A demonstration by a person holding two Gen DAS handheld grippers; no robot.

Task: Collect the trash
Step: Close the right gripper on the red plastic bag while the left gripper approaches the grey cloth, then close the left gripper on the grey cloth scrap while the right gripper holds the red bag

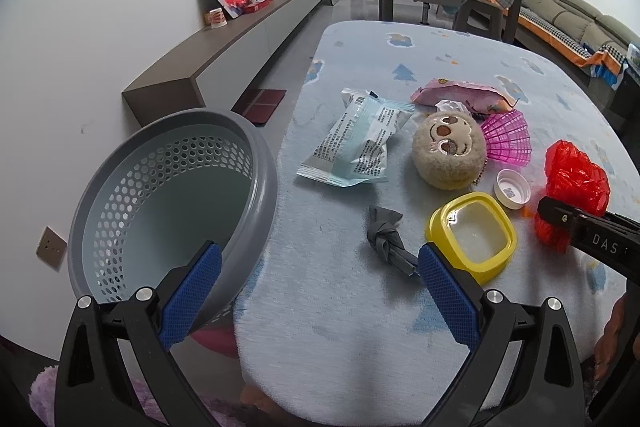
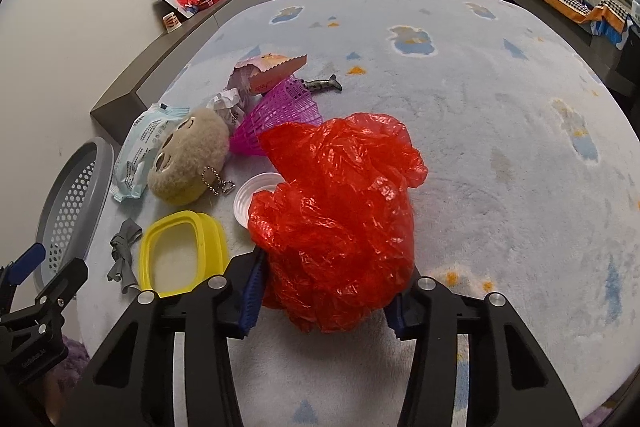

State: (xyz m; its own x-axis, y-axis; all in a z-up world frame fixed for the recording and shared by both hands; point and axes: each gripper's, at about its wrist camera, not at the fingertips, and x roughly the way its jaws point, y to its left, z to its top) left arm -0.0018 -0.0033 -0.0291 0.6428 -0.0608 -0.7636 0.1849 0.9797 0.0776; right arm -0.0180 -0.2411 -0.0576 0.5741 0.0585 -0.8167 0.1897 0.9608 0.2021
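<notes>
Right wrist view: our right gripper (image 2: 326, 301) pinches the crumpled red plastic bag (image 2: 336, 211), centre frame, on the blue rug (image 2: 500, 147).
Left gripper (image 1: 320, 291): spread wide, empty, lower frame.
Bin: grey basket (image 1: 168, 195), left edge, tilted toward us.
Risk: thin film may slip or drag the white cap (image 2: 250, 199) touching it.
Room: rug bare at right; yellow lid (image 2: 180, 251), plush toy (image 2: 188, 163) crowd the left path.
</notes>
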